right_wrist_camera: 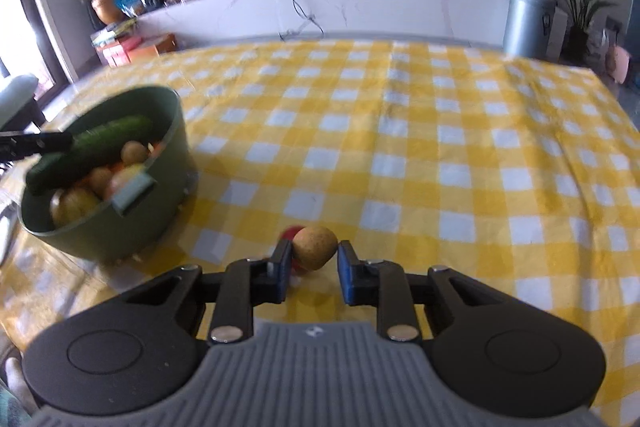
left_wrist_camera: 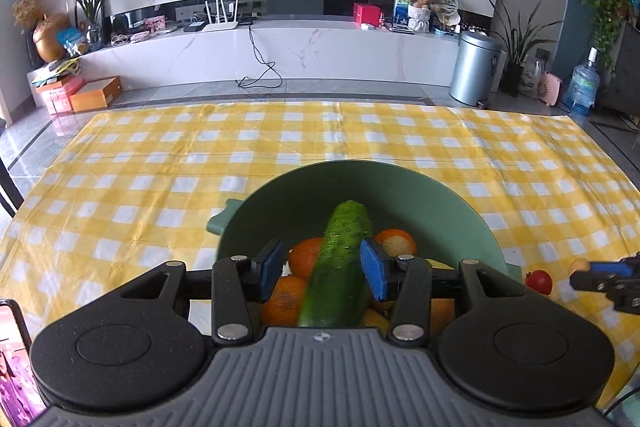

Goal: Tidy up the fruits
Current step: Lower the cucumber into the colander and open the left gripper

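1. A cucumber [left_wrist_camera: 340,263] lies tilted atop the oranges [left_wrist_camera: 306,257] in a green bowl [left_wrist_camera: 420,195], between the spread pads of the left gripper [left_wrist_camera: 325,269], touching only the right pad.
2. A small brownish fruit [right_wrist_camera: 315,247] sits between the right gripper [right_wrist_camera: 313,269] pads, the left pad touching; whether it is clamped cannot be told.
3. A red fruit [right_wrist_camera: 291,231] lies just behind on the yellow checked cloth [right_wrist_camera: 400,131].

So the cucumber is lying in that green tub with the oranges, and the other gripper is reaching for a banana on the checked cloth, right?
Not a banana. The right wrist view shows the right gripper around a small round brownish fruit on the checked cloth. The cucumber does lie in the green tub with the oranges.
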`<act>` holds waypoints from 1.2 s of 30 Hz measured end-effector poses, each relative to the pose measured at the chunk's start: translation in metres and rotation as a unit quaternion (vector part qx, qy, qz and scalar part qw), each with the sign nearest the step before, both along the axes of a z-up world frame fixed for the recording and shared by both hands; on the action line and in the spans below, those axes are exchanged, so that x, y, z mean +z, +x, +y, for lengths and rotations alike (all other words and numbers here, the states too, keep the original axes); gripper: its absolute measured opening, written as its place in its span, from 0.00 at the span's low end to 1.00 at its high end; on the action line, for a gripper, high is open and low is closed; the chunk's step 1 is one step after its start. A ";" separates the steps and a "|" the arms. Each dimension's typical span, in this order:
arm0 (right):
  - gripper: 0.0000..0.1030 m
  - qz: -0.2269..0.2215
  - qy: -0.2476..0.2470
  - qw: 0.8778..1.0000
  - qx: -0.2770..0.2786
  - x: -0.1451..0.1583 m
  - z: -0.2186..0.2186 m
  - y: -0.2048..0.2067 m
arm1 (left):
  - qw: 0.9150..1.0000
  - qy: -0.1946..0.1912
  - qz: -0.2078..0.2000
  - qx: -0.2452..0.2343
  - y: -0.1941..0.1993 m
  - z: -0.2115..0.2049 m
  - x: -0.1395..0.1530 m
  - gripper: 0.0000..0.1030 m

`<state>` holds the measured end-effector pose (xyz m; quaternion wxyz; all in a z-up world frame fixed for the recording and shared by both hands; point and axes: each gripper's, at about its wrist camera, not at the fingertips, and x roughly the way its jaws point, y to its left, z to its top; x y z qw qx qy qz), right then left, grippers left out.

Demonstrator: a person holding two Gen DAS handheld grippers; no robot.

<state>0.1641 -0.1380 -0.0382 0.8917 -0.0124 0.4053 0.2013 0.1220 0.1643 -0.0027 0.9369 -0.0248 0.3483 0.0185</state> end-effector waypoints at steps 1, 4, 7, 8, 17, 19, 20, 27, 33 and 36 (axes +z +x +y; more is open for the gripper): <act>0.20 -0.006 0.012 1.000 0.008 0.006 0.003 -0.003 | 1.000 -0.002 0.000 -0.001 0.000 0.001 0.000 0.52; 0.20 -0.019 0.035 0.998 0.043 0.020 0.021 -0.010 | 1.000 -0.019 0.007 -0.016 -0.002 0.002 0.000 0.52; 0.20 -0.039 0.038 0.995 0.080 0.034 0.047 -0.016 | 0.999 -0.025 0.017 -0.036 -0.006 0.001 0.002 0.52; 0.20 -0.046 0.040 0.994 0.091 0.038 0.055 -0.017 | 0.998 -0.024 0.020 -0.046 -0.007 0.001 0.002 0.52; 0.20 -0.040 0.035 0.984 0.171 0.052 0.112 -0.015 | 0.996 0.011 0.063 -0.064 -0.010 0.002 -0.009 0.41; 0.20 -0.030 0.031 0.982 0.183 0.050 0.122 -0.015 | 0.996 0.005 0.061 -0.066 -0.011 0.006 -0.009 0.38; 0.20 -0.022 0.031 0.982 0.187 0.048 0.126 -0.014 | 0.996 0.001 0.060 -0.065 -0.010 0.008 -0.009 0.38; 0.20 0.035 0.034 0.981 0.186 0.036 0.139 -0.006 | 0.998 -0.036 0.023 -0.036 -0.012 0.022 0.000 0.39; 0.20 0.046 0.013 0.982 0.181 0.029 0.148 -0.006 | 0.998 0.001 0.043 -0.049 -0.011 0.010 -0.007 0.42; 0.20 0.047 0.006 0.983 0.178 0.028 0.149 -0.007 | 0.998 0.014 0.051 -0.047 -0.010 0.009 -0.009 0.43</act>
